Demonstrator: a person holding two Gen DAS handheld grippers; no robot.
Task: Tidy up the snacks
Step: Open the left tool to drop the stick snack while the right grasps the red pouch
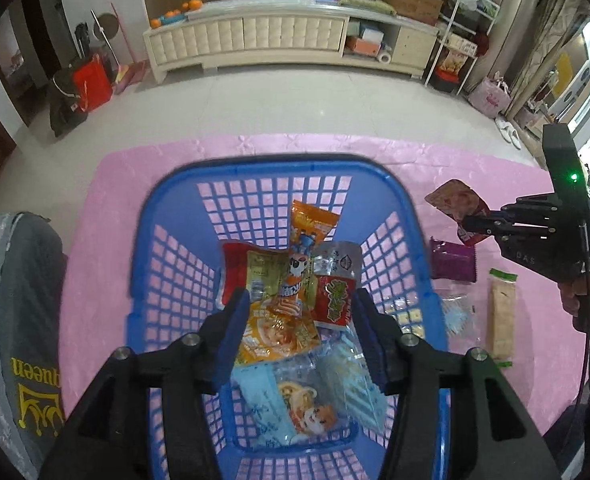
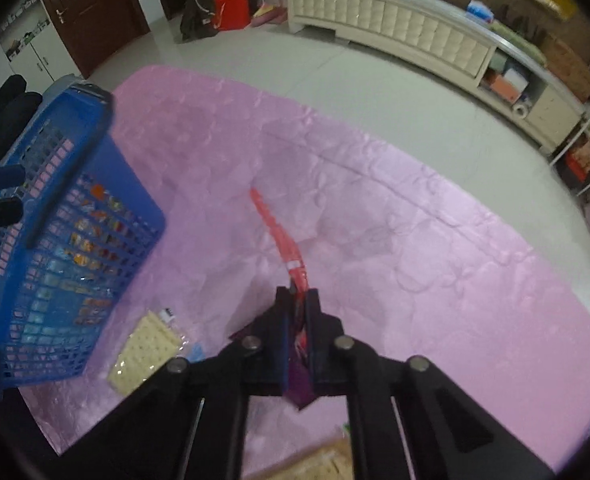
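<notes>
Step in hand, as I judge it: carrying one more snack to the basket. My right gripper point(image 2: 299, 300) is clamped shut on a red packet point(image 2: 275, 232), pinched at one end, with the rest of it sticking out past the fingertips, clear of the pink cloth point(image 2: 415, 240). In the left wrist view the same red packet point(image 1: 457, 200) hangs just beyond the right-hand rim of the blue basket point(image 1: 147, 240), outside it. My left gripper point(image 1: 301, 320) hovers over the basket, its jaws partly open with nothing between them; below lie the packets already dropped in, among them an orange packet point(image 1: 307, 232) and a pale blue packet point(image 1: 295, 404).

Next move, in my judgement: swing the right gripper over the basket rim, clear of the left gripper, and only then let go. The thin packet may flap or catch on the rim.

Left on the cloth beside the basket: a purple packet point(image 1: 453, 264), a cracker packet point(image 2: 145, 354) and a long tan packet point(image 1: 502, 316).
</notes>
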